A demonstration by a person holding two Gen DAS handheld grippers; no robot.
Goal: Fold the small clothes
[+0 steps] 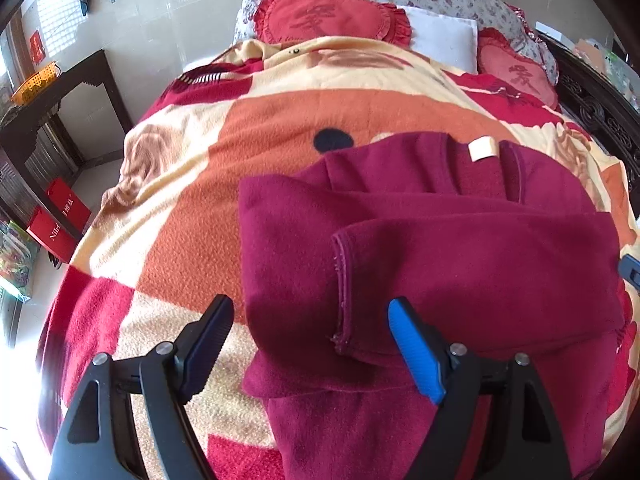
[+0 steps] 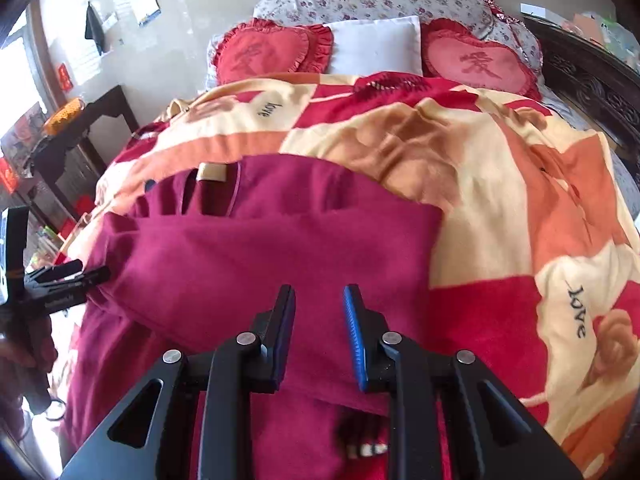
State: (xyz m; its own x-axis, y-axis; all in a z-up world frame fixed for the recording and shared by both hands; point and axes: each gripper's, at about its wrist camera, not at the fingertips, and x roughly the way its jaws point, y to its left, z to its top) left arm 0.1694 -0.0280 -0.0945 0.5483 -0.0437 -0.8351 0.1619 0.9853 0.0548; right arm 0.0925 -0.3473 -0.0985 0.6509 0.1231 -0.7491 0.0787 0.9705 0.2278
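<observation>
Maroon fleece garment (image 1: 440,240) on bed blanket (image 1: 180,200) | soft, light, likely floppy; best gripped at hem corners | left gripper (image 1: 310,344) fingers spread, empty | right gripper (image 2: 320,336) fingers parted, empty

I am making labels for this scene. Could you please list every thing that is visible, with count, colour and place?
garment: one, maroon, partly folded on the blanket
tag: one, cream, at the garment's collar
blanket: one, red, orange and cream, covering the bed
heart cushions: two, red, at the bed head
pillow: one, white, between the cushions
side table: one, dark, left of the bed
left gripper: open, over the garment
right gripper: open, over the garment
</observation>
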